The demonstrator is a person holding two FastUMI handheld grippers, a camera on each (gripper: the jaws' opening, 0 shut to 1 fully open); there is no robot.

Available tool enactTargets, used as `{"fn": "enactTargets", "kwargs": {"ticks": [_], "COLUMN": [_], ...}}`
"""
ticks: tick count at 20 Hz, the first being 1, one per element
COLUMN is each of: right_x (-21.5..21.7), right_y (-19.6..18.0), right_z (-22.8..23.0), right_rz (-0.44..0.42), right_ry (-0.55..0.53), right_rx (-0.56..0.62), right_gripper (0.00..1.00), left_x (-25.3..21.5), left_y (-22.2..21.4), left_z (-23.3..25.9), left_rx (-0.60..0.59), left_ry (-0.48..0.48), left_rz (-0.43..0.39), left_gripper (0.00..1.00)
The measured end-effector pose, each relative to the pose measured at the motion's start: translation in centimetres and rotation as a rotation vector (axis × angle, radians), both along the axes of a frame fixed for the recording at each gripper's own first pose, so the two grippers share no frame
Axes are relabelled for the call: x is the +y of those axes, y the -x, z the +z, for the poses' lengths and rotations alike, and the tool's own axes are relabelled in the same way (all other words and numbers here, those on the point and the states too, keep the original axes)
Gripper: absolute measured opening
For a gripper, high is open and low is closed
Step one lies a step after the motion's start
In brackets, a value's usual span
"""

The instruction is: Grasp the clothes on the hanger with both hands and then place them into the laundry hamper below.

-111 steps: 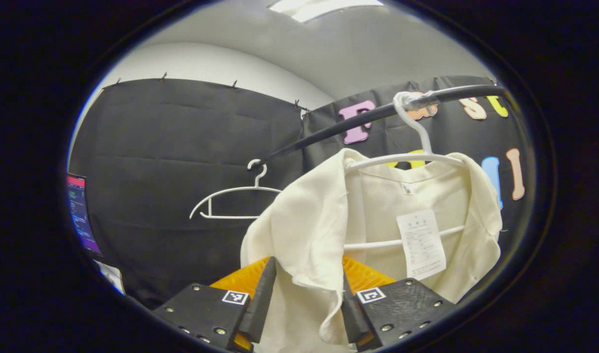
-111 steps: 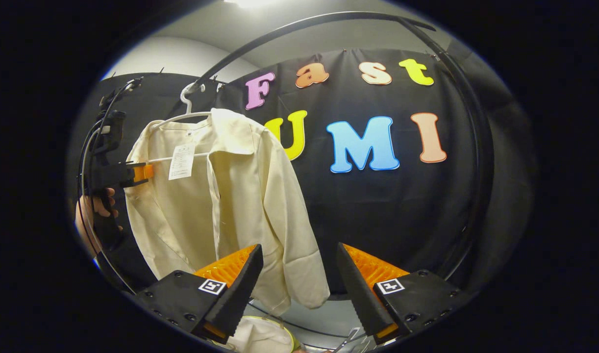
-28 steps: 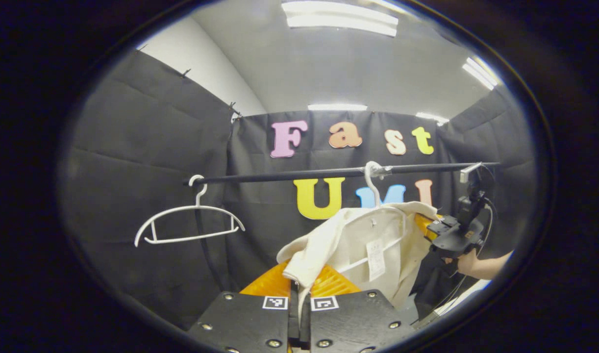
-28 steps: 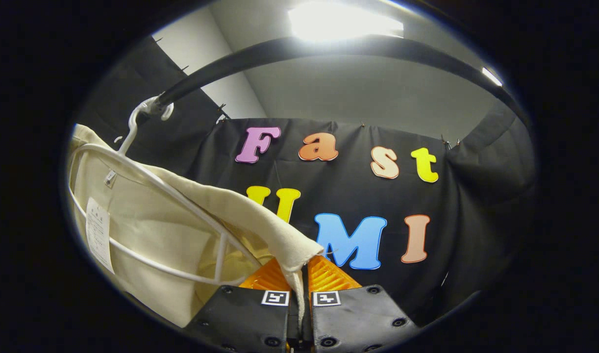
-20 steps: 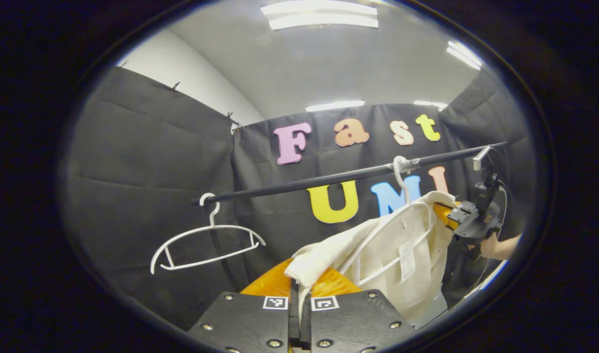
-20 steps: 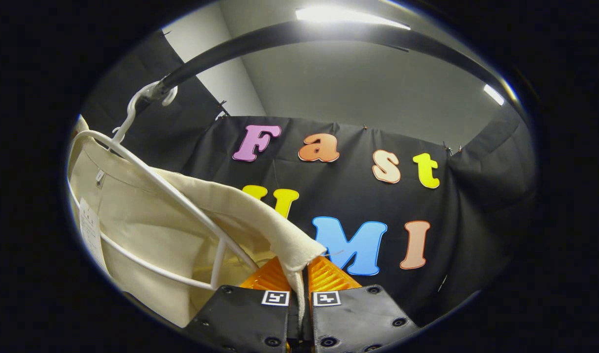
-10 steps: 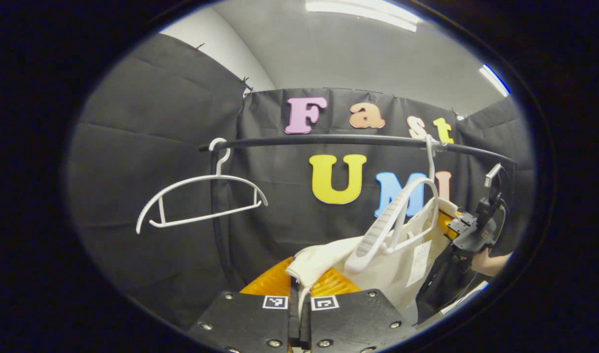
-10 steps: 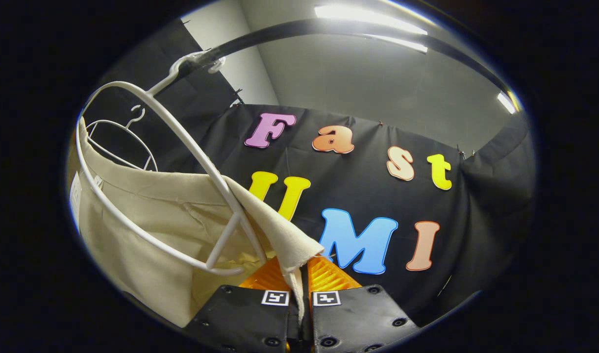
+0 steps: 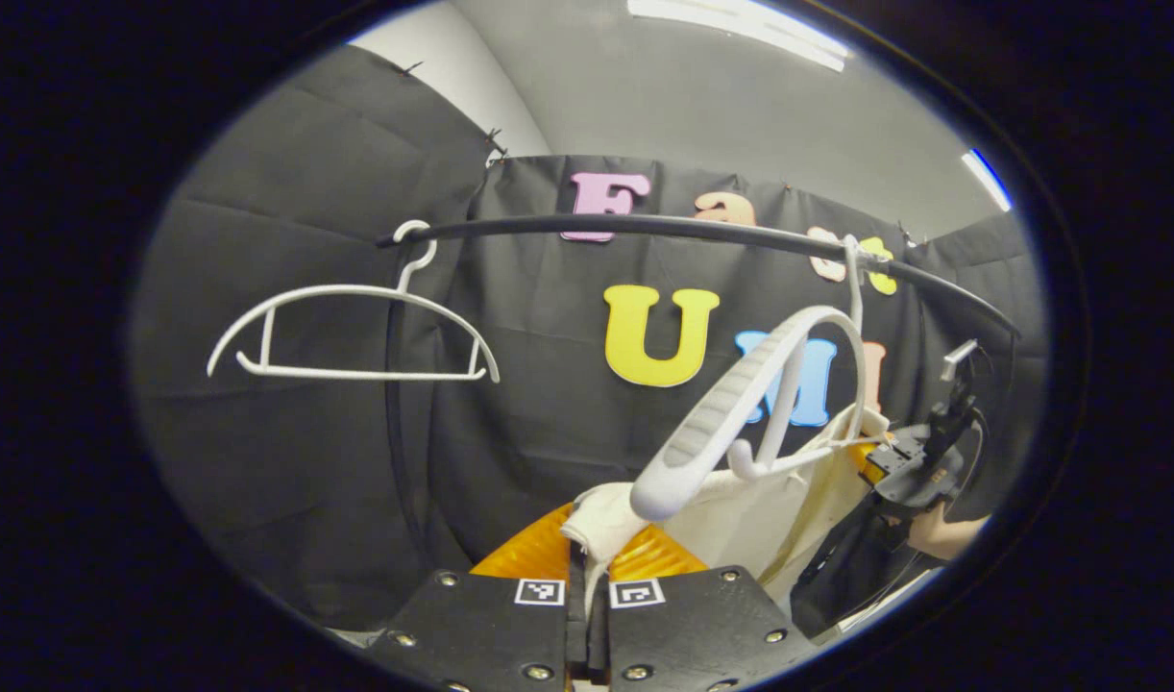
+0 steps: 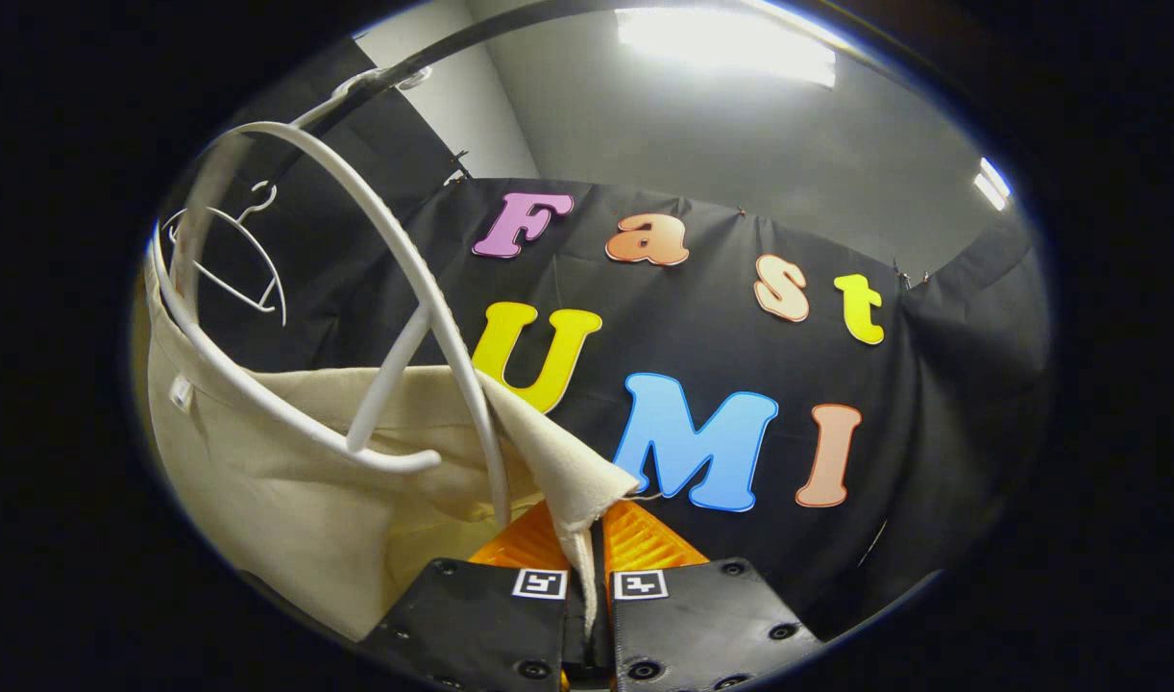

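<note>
Left gripper view: left claw is closed on a fold of cream shirt, no readable tag now. Since 0.5 s ago the white hanger tilted up more, its near end bare & free of cloth. Right gripper view: right claw pinches shirt edge; hanger hook on rail, spare hanger behind.

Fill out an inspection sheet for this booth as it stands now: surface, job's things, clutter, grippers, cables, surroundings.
Surface: nothing seen.
Job's things: cream shirt pulled partly off its tilted white hanger, which hangs on the black rail; hamper nothing seen.
Clutter: spare white hanger on the rail.
Grippers: left gripper and right gripper each shut on shirt fabric.
Cables: nothing seen clearly.
Surroundings: black cloth wall, ceiling lights.
</note>
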State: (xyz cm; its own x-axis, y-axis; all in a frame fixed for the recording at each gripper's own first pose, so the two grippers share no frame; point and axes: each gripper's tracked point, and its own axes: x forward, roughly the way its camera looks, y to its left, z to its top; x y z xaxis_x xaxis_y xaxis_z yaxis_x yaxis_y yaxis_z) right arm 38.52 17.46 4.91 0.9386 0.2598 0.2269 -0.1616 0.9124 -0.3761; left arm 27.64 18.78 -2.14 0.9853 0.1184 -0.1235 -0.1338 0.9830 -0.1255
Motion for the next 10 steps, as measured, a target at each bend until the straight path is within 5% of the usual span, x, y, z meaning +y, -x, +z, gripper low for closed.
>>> {"fn": "enactTargets", "kwargs": {"ticks": [10], "right_x": [-3.2], "right_y": [1.4], "right_z": [-5.5], "right_rz": [0.051], "right_ry": [0.03], "right_rx": [0.143], "right_gripper": [0.02], "left_x": [-3.1], "left_y": [2.8], "left_z": [-5.4], "left_rx": [0.064], "left_ry": [0.063], "left_rz": [0.118], "left_gripper": [0.02]}}
